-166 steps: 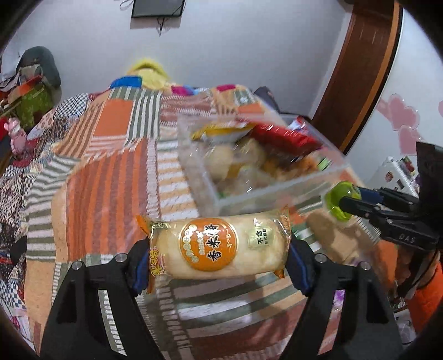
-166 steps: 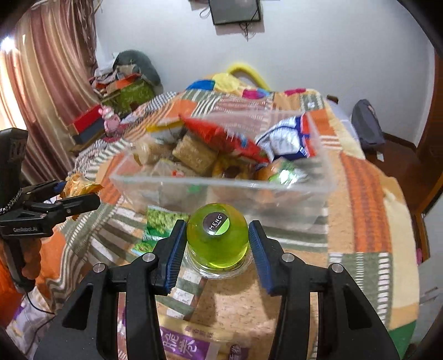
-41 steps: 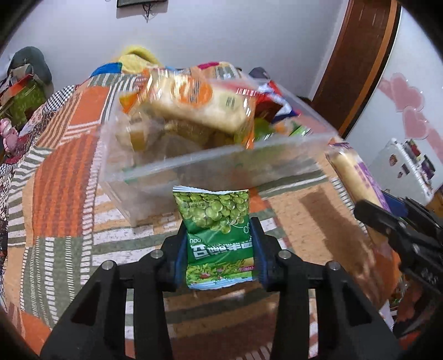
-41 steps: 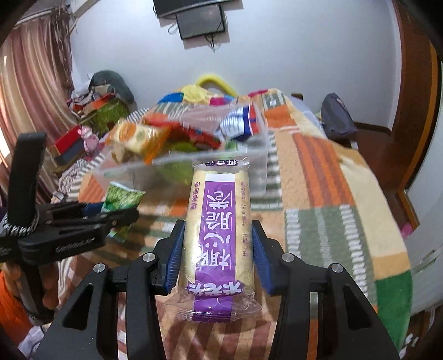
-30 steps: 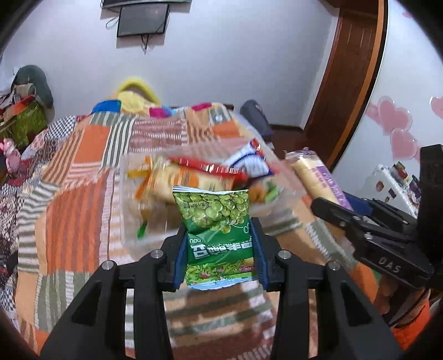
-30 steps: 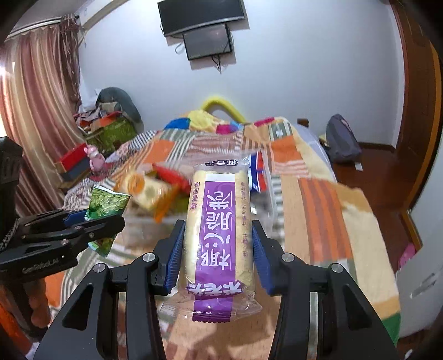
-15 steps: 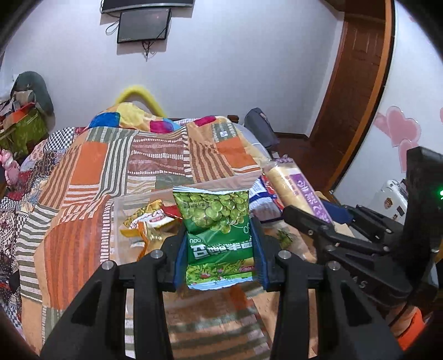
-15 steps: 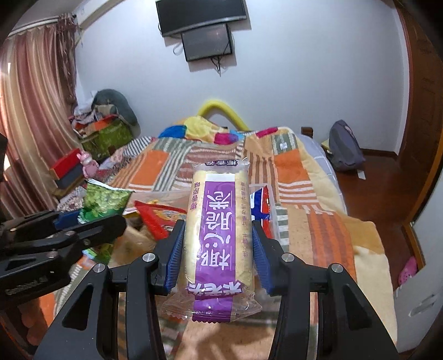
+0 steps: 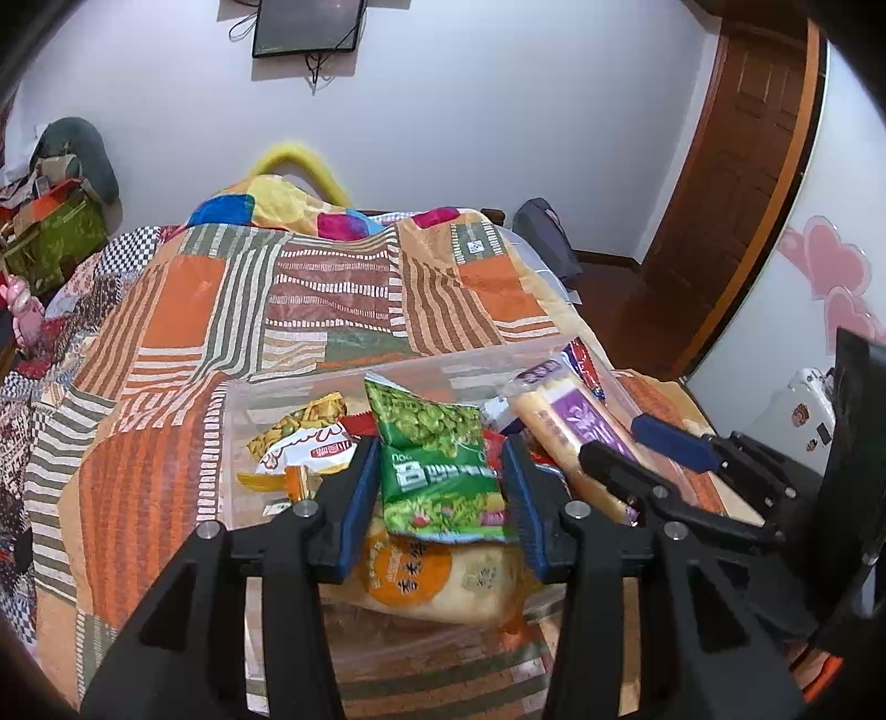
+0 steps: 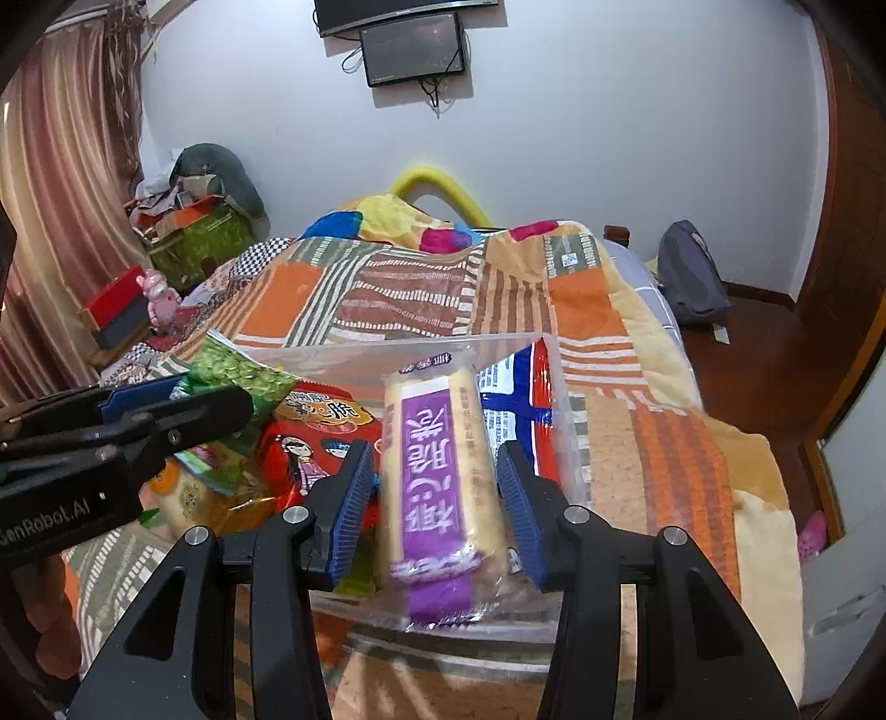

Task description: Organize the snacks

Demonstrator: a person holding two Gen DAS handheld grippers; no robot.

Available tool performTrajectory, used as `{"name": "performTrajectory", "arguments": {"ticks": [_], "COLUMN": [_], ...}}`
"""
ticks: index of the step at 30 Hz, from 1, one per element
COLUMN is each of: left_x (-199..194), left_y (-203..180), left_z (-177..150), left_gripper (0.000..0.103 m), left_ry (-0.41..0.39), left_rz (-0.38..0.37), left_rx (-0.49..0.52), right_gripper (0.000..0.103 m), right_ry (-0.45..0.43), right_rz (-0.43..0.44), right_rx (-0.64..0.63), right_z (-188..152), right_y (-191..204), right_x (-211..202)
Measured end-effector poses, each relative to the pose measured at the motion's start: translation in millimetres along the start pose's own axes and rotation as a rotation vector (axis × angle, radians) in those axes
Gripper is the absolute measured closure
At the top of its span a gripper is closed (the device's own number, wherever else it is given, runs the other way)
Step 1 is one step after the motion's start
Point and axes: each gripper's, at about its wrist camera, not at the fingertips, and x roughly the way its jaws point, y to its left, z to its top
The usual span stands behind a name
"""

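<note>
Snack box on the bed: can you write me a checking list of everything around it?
Surface: patchwork quilt on a bed.
Job's things: clear box full of snacks; green pea packet and purple-striped packet over it.
Clutter: red box, pink toy and green bag beside the bed.
Grippers: left gripper around the pea packet, right gripper around the purple one; grip unclear.
Cables: wires under the wall screen.
Surroundings: curtain, brown door, backpack.

White walls (image 10: 609, 138), patchwork bedspread (image 9: 332, 299), wooden door (image 9: 742, 166).
</note>
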Motion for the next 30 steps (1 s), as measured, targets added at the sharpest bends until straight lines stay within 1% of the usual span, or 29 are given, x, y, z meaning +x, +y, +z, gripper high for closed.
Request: {"name": "performTrajectory", "arguments": {"ticks": [4, 7, 11, 13, 15, 17, 18, 20, 21, 22, 23, 24, 26, 28, 29, 30], "left_x": [-22.2, -52.7, -109.7, -136.6, -169.9, -194.2, -208.1, -226.9, -237.3, -241.8, -250.7, -258.5, -269.0, -277.3, -281.4, -283.9], "left_y": [-5.2, -7.3, -9.2, -9.8, -12.0, -14.8, -16.4, -18.9, -20.2, -20.9, -22.2, -23.8, -24.8, -26.6, -27.6, -28.2], "left_z": [-2.7, -2.7, -2.2, -2.4, -6.3, -10.7, -14.9, -21.2, -25.9, -27.9, -32.8, -37.6, -44.9, -52.4, -56.4, -59.1], "left_gripper": [0.055, 0.055, 0.055, 0.055, 0.051, 0.047, 0.046, 0.043, 0.038, 0.033, 0.032, 0.029, 0.021, 0.008, 0.006, 0.004], "left_ry": [-0.041, -0.099, -0.212, -0.266, -0.333, -0.382, -0.408, -0.438, -0.454, -0.462, -0.479, -0.494, -0.510, -0.527, -0.538, -0.545], "left_rz": [-0.003, -0.010, -0.015, -0.019, -0.012, 0.005, 0.014, 0.023, 0.023, 0.022, 0.021, 0.022, 0.023, 0.025, 0.033, 0.037], "left_rx": [0.031, 0.043, 0.053, 0.053, 0.059, 0.067, 0.072, 0.076, 0.079, 0.079, 0.082, 0.087, 0.092, 0.094, 0.096, 0.099], "right_gripper": [0.059, 0.059, 0.058, 0.056, 0.055, 0.053, 0.051, 0.047, 0.044, 0.038, 0.035, 0.028, 0.022, 0.014, 0.012, 0.006], "right_ry": [-0.040, -0.090, -0.175, -0.227, -0.278, -0.331, -0.360, -0.391, -0.404, -0.416, -0.426, -0.434, -0.452, -0.465, -0.471, -0.478], "right_rz": [-0.004, 0.008, 0.031, 0.049, 0.055, 0.055, 0.058, 0.067, 0.070, 0.067, 0.061, 0.056, 0.043, 0.019, 0.008, -0.004], "right_rx": [-0.013, -0.023, -0.040, -0.045, -0.053, -0.058, -0.055, -0.049, -0.046, -0.044, -0.044, -0.042, -0.039, -0.037, -0.037, -0.040], "right_z": [5.2, 9.0, 15.3, 18.8, 19.2, 18.4, 17.1, 13.6, 11.3, 8.1, 4.8, 2.0, -4.9, -10.2, -12.0, -14.3], "right_y": [1.6, 5.6, 16.1, 22.7, 30.1, 37.7, 41.3, 45.4, 48.1, 51.1, 54.2, 56.5, 60.8, 64.9, 66.2, 68.4], "right_x": [-21.3, -48.4, -93.6, -120.2, -144.7, -169.9, -184.6, -199.8, -207.6, -214.1, -220.1, -223.9, -230.1, -234.1, -235.3, -237.2]}}
